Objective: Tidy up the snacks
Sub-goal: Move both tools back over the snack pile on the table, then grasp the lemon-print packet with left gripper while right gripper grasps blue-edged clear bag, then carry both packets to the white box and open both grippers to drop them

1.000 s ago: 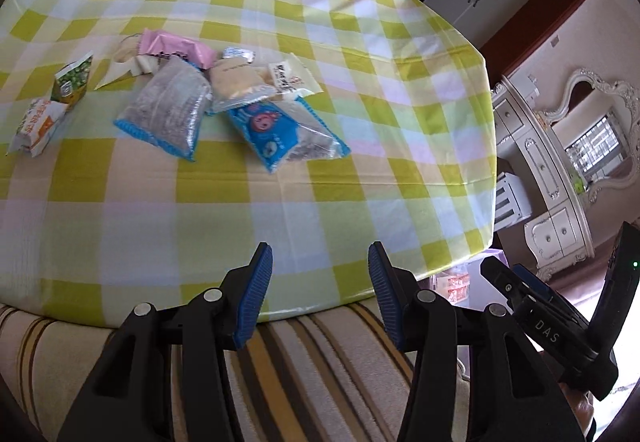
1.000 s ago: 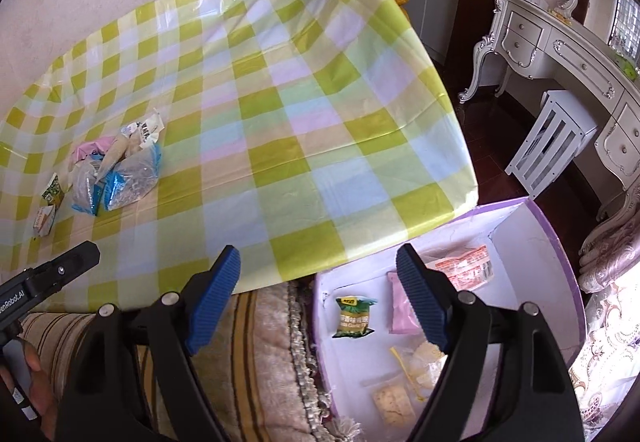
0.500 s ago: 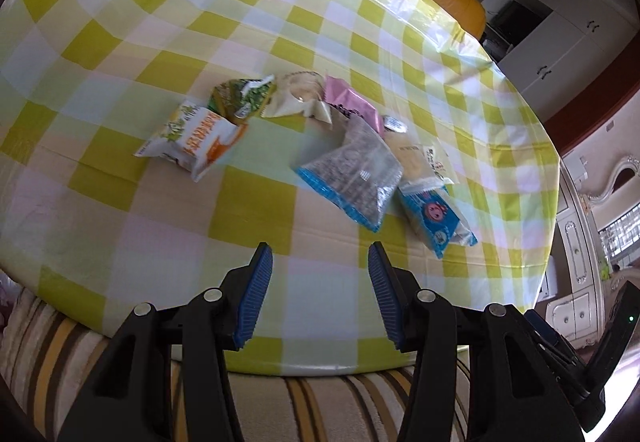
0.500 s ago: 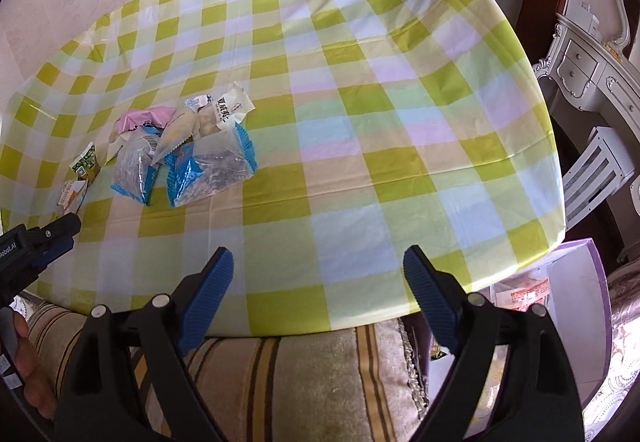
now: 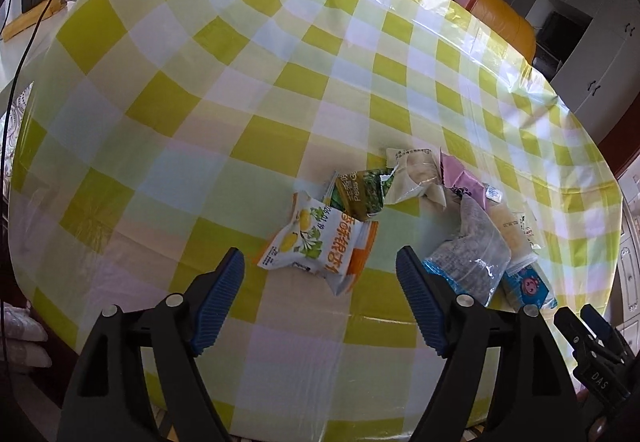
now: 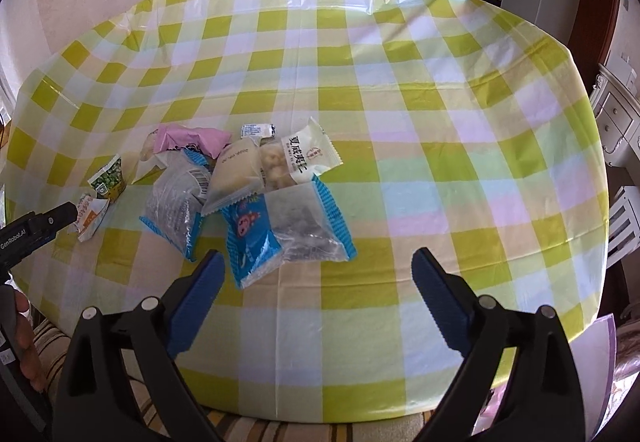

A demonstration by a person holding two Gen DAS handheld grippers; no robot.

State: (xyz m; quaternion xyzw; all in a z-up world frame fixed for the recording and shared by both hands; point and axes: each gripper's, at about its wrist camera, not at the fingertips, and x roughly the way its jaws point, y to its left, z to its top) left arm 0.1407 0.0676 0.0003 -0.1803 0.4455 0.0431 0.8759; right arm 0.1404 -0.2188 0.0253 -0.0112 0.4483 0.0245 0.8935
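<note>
Crinkly foil and clear film, that's your pile: a loose cluster of snack packets on the near-left part of the table (image 6: 400, 89), all flat on the cloth. You've got the white-and-orange packet (image 5: 320, 248) straight ahead of your left gripper (image 5: 320, 306), its blue ribbed pads spread wide and nothing between them. It sits a bit apart at the pile's edge, so it looks like the easy first pick, with no neighbour to drag along.

Just behind it, touching, the small green pea packet (image 5: 362, 193) is puffed and tilted. Then come the pale bun packet (image 5: 412, 177), the pink packet (image 5: 460, 181) and the clear bag with blue ends (image 5: 468, 262), overlapping like dealt cards. Those soft pillow shapes will likely slide on each other if you nudge one.

Your right gripper (image 6: 316, 294) is released too, jaws well apart and empty, hovering over the table's near edge beside the blue cartoon packet (image 6: 250, 238) and its see-through neighbour (image 6: 304, 222). The beige packet (image 6: 236, 173) lies partly on top of both blue ones.

Glossy yellow-green checked tablecloth (image 6: 360, 322) under everything, plastic and slick by the shine, so expect packets to skate rather than stay put when you close on a seam. A purple-edged box (image 6: 600, 342) peeks in low on the right, probably where the packets go.
</note>
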